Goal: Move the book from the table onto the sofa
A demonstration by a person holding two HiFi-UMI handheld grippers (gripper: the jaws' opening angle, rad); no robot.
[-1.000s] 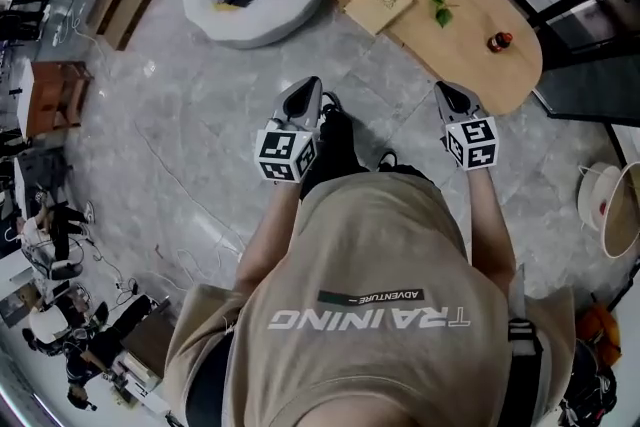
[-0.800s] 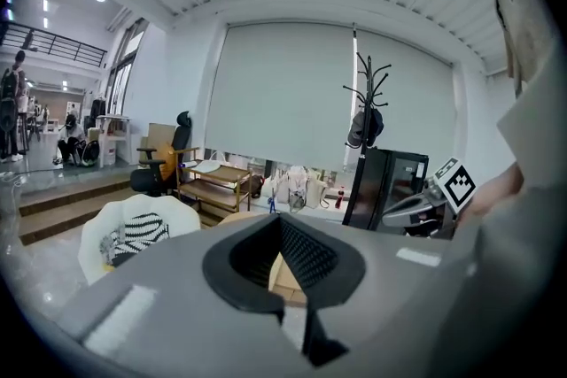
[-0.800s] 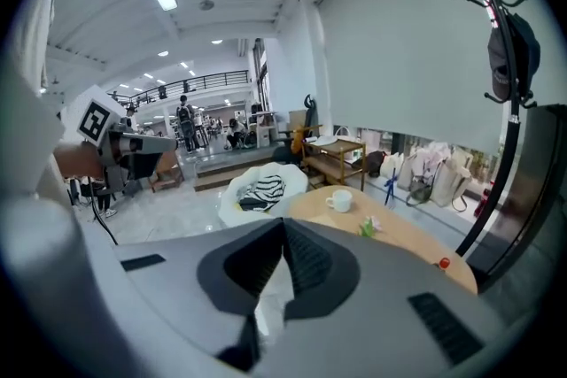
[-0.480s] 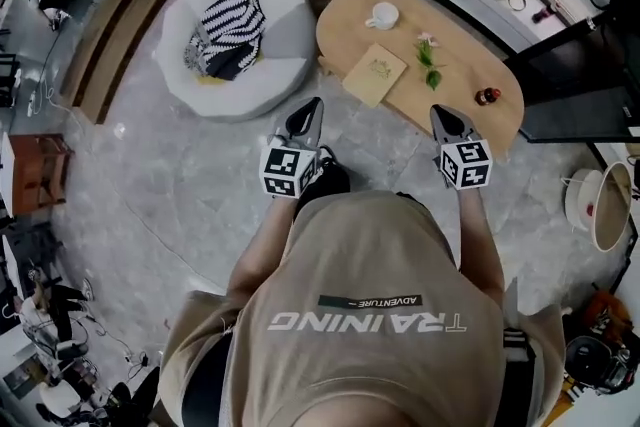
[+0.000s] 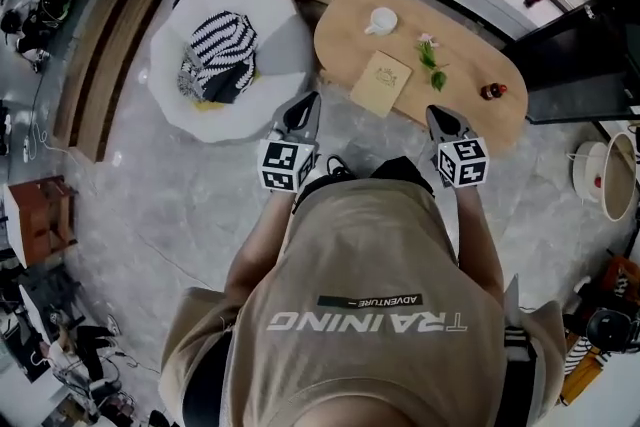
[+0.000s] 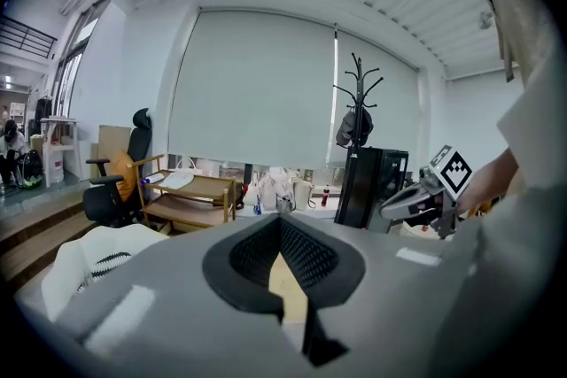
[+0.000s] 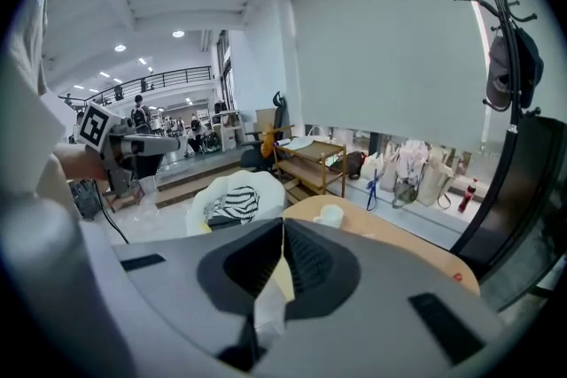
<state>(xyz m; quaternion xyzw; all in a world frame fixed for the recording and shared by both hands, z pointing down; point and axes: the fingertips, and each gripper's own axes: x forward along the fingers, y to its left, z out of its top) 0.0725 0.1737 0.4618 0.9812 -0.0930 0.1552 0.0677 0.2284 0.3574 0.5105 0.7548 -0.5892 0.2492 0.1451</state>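
Tan book (image 5: pixel 381 83) lies flat on the surface (image 5: pixel 470 65), just beyond the left hand-held gripper (image 5: pixel 311 102) and right hand-held gripper (image 5: pixel 434 113), both closed, empty; likely light, stiff, best pinched at its near edge.

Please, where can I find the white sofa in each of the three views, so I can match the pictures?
Head view: the white sofa is in the upper left part.
Left gripper view: it is at the lower left, only partly seen.
Right gripper view: it is left of centre, in the middle height.
Shared landmark: the striped cushion lying on it, also seen at and.
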